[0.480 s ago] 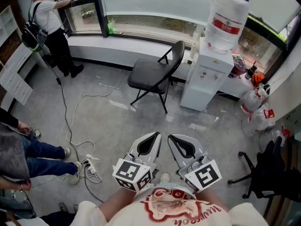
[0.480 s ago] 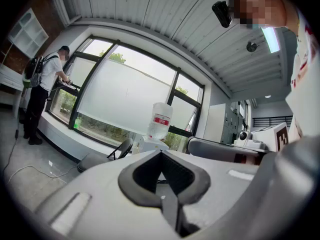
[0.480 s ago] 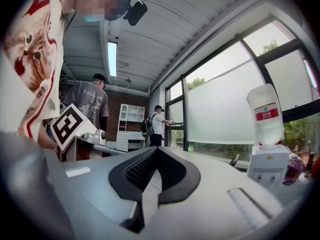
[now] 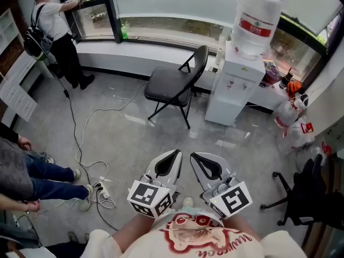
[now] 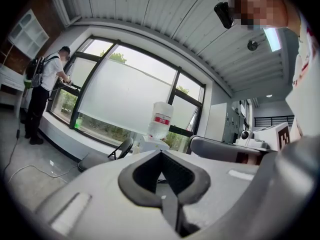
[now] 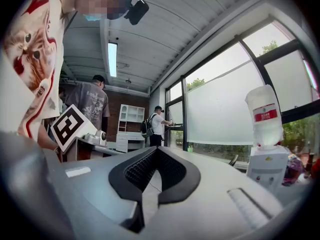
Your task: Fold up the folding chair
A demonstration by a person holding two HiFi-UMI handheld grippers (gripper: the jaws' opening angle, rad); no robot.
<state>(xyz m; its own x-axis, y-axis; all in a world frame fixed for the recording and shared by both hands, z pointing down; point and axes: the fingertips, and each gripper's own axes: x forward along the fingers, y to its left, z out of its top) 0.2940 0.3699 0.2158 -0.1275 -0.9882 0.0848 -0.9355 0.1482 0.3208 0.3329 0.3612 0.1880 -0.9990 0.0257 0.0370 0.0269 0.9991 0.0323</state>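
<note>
While jaws of left gripper and right gripper sit closed, empty: black folding chair stands unfolded, seat level.

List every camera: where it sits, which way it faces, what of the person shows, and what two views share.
Head view: on the head, steeply down at chair, left gripper, right gripper; shirt shows.
Left gripper view: on that gripper, level toward the window; shut jaws, shirt at right.
Right gripper view: on that gripper, level; shut jaws, shirt at left.
Both gripper views share the dispenser.
</note>
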